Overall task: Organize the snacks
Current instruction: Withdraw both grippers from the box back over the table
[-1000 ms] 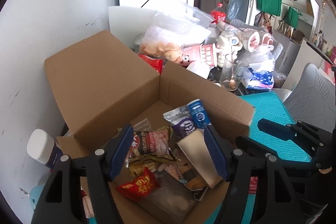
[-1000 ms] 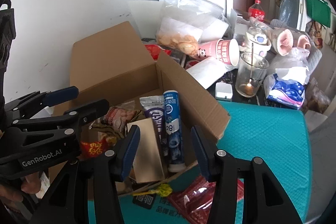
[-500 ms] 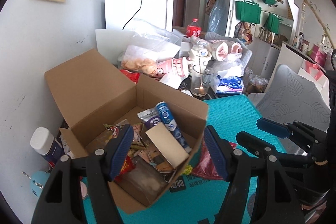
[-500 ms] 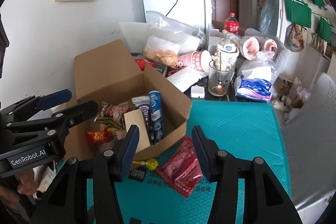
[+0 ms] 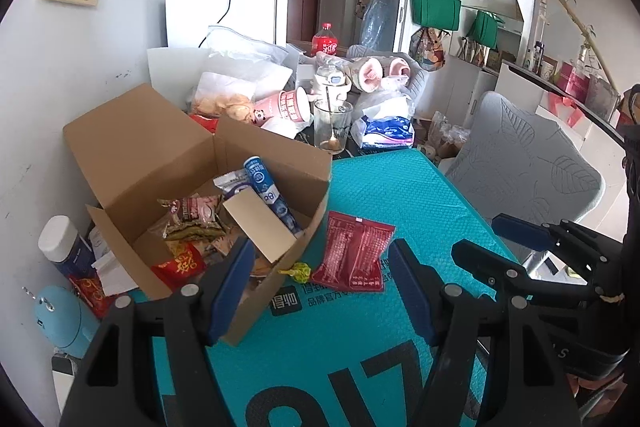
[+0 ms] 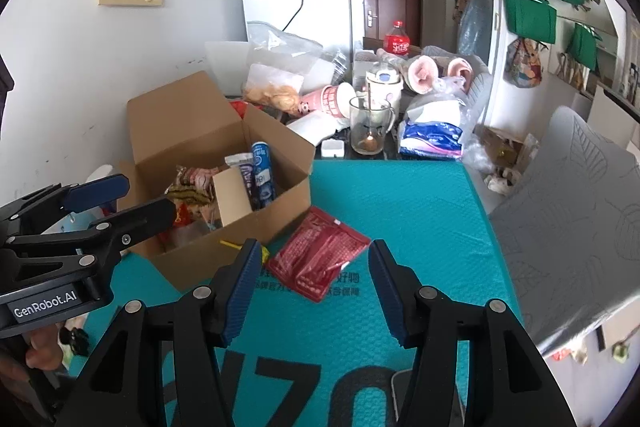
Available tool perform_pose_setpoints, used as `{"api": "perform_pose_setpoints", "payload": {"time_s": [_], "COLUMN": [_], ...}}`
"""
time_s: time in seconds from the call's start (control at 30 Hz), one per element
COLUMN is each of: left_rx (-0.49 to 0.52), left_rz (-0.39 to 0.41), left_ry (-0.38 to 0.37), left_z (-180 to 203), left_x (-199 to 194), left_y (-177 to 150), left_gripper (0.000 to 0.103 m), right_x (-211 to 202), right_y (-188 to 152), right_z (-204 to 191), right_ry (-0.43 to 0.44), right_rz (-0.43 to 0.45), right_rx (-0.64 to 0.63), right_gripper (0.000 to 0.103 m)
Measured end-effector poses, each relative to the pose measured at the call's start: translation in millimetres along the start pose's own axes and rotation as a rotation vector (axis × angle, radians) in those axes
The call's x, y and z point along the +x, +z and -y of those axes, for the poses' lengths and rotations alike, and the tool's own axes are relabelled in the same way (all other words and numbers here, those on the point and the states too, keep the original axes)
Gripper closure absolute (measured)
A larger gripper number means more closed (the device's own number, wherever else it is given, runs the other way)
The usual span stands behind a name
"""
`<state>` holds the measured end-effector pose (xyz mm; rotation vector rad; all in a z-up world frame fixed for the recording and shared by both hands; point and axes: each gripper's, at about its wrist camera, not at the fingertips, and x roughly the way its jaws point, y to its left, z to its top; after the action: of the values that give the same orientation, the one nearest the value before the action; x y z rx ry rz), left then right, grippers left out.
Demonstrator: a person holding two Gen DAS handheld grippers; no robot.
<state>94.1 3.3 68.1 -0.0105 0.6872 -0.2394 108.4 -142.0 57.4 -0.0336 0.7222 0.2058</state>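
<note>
Most snacks are already gathered in the cardboard box (image 6: 224,179) at the left. Just beside it, a yellow lollipop (image 6: 240,247) and a red packet (image 6: 318,257) are left on the teal mat (image 6: 420,227). Both the left gripper (image 5: 320,283) and the right gripper (image 6: 312,285) are held spread and empty.

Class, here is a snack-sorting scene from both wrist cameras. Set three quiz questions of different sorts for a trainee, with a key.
1. True or false: the red snack packet lies inside the cardboard box.
2. Multiple choice: what stands upright in the box, beside the purple-and-white packet? A) a glass mug B) a blue tube C) a cola bottle
3. Fill in: the left claw and the right claw are both ____ and hold nothing.

Key:
1. False. It lies on the teal mat, just outside the box.
2. B
3. open
</note>
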Motion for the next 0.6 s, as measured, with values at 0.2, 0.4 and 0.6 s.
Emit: {"api": "perform_pose_setpoints", "payload": {"time_s": [0.2, 0.4, 0.6], "left_rx": [-0.004, -0.021, -0.048], "left_rz": [-0.035, -0.055, -0.091], "left_ry": [-0.018, -0.017, 0.003], "left_z": [5.3, 2.7, -4.8], "left_x": [5.3, 11.7, 21.9], "left_y": [-20.3, -41.1, -59.1], "left_gripper": [0.035, 0.035, 0.035], "right_x": [-4.4, -0.4, 10.6], "right_y": [-25.4, -47.8, -63.0], "right_z": [5.4, 8.0, 8.0], "right_ry": [-0.007, 0.005, 0.025], "right_rz": [-0.030, -0.069, -0.107], "right_rx": [0.021, 0.038, 0.058], "right_gripper": [0.048, 0.048, 0.048]}}
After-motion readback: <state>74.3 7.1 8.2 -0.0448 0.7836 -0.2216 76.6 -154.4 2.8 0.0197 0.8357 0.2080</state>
